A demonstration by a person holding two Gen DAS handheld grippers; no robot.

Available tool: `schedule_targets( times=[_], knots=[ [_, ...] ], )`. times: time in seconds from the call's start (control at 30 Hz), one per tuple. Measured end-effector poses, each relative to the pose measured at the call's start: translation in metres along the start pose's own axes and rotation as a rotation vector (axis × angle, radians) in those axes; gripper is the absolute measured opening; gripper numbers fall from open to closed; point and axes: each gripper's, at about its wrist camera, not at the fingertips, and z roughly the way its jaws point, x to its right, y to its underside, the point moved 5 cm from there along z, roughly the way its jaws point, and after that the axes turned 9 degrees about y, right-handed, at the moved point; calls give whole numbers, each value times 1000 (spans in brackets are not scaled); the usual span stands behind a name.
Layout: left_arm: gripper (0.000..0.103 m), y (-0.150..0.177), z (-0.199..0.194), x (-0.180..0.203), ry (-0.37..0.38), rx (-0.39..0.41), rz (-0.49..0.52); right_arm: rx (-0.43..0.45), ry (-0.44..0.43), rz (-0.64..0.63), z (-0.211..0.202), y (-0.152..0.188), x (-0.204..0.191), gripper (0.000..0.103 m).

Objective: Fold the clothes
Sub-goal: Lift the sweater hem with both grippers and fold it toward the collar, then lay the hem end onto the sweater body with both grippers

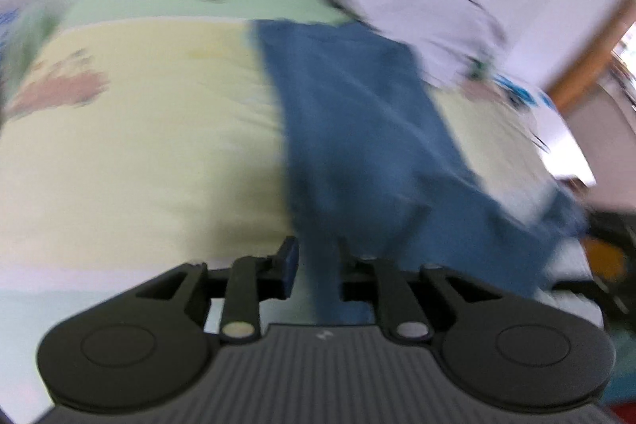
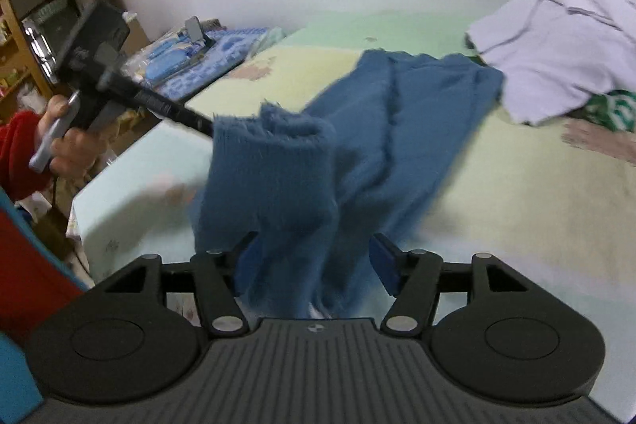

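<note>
- Sweater (image 2: 401, 114): blue knit, partly lifted off the bed (image 2: 536, 193); far part lies on the yellow-green sheet, near end hangs bunched between the two grippers.
- Left gripper (image 1: 314, 261): jaws pressed in on a strip of the blue knit that runs down between them; view is motion-blurred, so how firm the grip is I can't judge.
- Right gripper (image 2: 314, 265): jaws stand fairly wide, with a ribbed cuff or hem and a thick bunch of knit filling the gap; the fabric seems to hang from them, so it looks pinched, but contact is hidden by the cloth.
- Right view also shows the person's hand (image 2: 67, 146) on the left tool's handle, red sleeve (image 2: 16, 146) behind.
- Step, as I read it: carrying a held edge, either to spread the sweater flat or to bring it over as a fold. Can't settle which.
- Next move needs: both grips kept, even tension, edge kept straight, no drag into the white clothes pile (image 2: 556, 42) touching the far corner.
</note>
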Motion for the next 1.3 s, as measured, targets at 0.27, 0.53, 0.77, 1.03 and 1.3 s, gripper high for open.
schedule_targets(
  times=[0.27, 0.53, 0.77, 1.03, 1.3],
  knots=[
    [53, 4, 46, 27, 133, -53, 113, -44, -172, 173, 33, -7, 16, 63],
    [45, 19, 46, 14, 219, -36, 27, -90, -327, 315, 24, -2, 18, 15],
    [32, 18, 38, 17, 183, -17, 83, -62, -207, 288, 2, 6, 13, 15],
    [36, 15, 57, 25, 161, -17, 135, -40, -194, 412, 21, 7, 28, 44],
    [8, 25, 33, 35, 117, 49, 86, -36, -247, 442, 19, -1, 14, 14]
  ],
)
